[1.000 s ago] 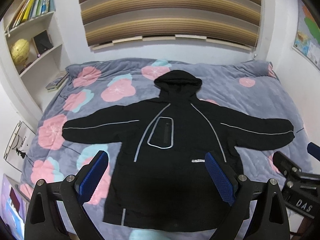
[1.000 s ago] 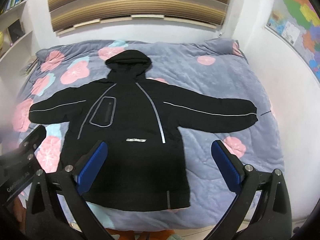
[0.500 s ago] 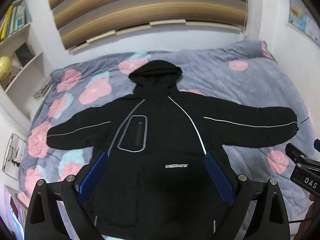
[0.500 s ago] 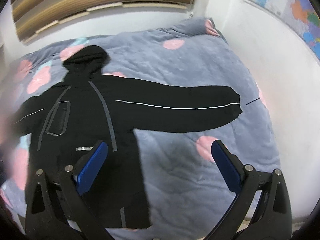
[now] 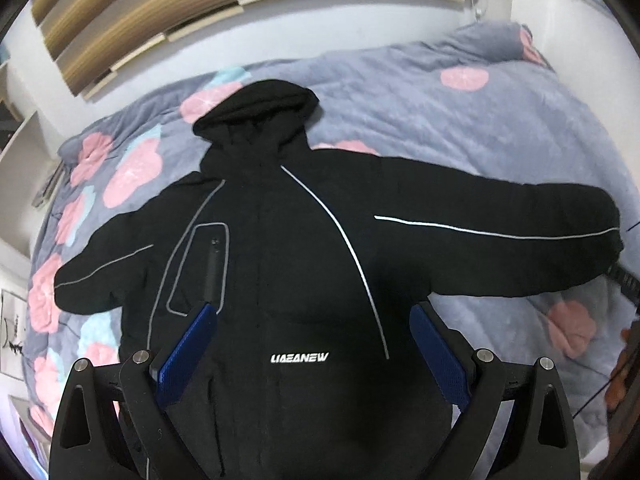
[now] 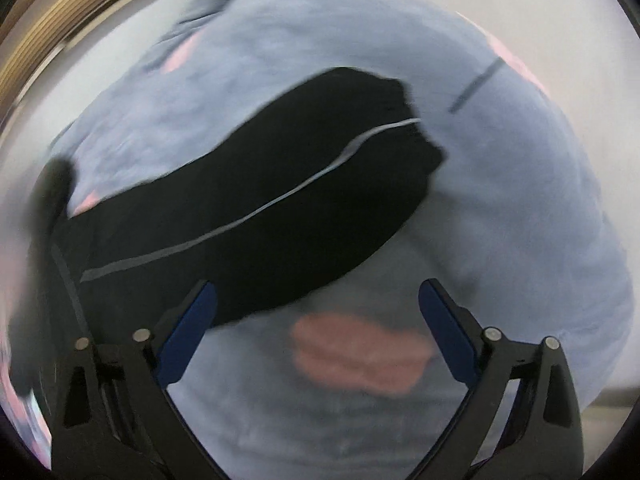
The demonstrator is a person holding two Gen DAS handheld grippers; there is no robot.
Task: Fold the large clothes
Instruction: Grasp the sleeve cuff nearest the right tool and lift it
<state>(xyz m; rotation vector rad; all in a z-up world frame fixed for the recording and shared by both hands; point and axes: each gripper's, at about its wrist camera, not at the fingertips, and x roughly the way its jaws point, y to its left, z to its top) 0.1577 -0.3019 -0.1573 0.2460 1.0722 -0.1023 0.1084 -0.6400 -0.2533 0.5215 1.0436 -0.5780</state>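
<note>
The right gripper [image 6: 316, 320] has swung toward the jacket's [image 5: 288, 264] outstretched sleeve [image 6: 260, 208] (blurred), jaws spread wide; the left gripper [image 5: 312, 344] hovers, equally unclenched, so folding starts there.

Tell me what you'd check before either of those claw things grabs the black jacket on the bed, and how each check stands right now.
1. Jacket spread flat, front up, on the blanket: ok.
2. Both sleeves stretched out sideways, not tucked under: ok.
3. Left gripper open and holding nothing: ok.
4. Right gripper open and holding nothing: ok.
5. Right gripper lined up on the sleeve cuff: not ok; the cuff lies well beyond the fingertips.
6. Right wrist view sharp enough to judge contact: not ok, it is motion-blurred.
</note>
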